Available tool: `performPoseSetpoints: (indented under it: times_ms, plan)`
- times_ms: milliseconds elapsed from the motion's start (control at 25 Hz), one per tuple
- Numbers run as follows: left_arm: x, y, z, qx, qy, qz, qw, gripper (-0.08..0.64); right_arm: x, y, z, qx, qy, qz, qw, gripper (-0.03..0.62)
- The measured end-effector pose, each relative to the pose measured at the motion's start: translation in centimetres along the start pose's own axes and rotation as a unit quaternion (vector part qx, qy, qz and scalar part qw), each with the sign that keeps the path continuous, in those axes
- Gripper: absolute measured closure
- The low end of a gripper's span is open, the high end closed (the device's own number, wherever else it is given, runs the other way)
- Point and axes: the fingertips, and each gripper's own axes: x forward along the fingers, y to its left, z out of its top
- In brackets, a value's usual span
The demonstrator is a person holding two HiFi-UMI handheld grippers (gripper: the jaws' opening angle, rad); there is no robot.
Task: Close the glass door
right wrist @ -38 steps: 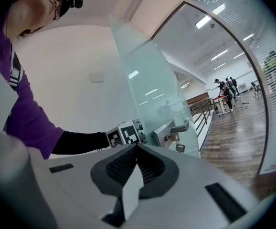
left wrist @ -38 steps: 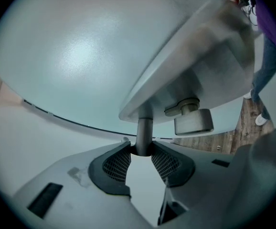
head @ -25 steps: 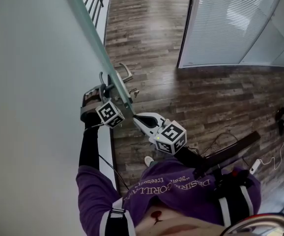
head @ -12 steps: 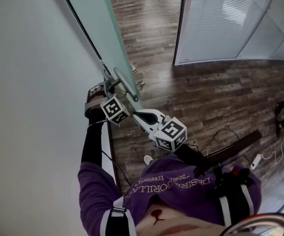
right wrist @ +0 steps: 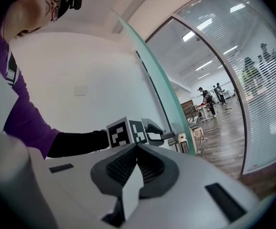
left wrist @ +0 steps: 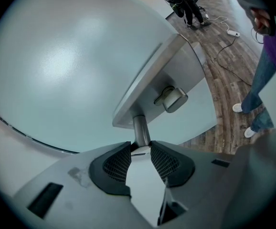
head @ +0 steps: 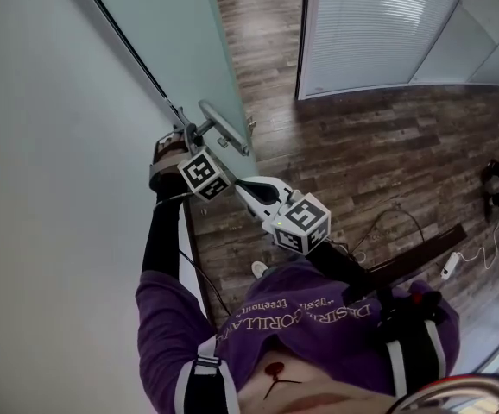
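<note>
Left gripper (left wrist: 140,147) pinches the metal stem of the handle (left wrist: 139,128), its jaws closed round it. Left of the handle runs a white wall (head: 42,188). The door (head: 176,33) carries the handle near its edge and stretches up beyond it. Right gripper (right wrist: 137,147) hangs just right of the handle, apart from it, jaws pressed together and empty.

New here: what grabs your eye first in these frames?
The frosted glass door fills the upper left of the head view, and the left gripper is clamped on the stem of its door handle. The right gripper sits close beside it, jaws together and empty, over the dark wood floor.
</note>
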Motion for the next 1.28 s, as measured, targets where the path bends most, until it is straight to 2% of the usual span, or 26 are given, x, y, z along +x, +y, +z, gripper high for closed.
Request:
performPoseSetpoints:
  times_ms: [280,640,1280]
  plan:
    - [1.5,0.9,1.8,-0.003,-0.005,0.01,0.9999,0.431,-0.1,-1.7,0.6,0.001,0.0,-0.005,1.0,0.595]
    - [2.4,1.4,5.1,-0.003,0.001,-0.006,1.0,0.431,-1.7,-4.0,1.5,0.002,0.001,-0.009,1.0,0.595]
    - [5.1,2.7,9.5,-0.009,0.01,-0.006,0.9999,0.431,-3.7,-9.9,3.1,-0.007,0.004,-0.011,1.0,0.595]
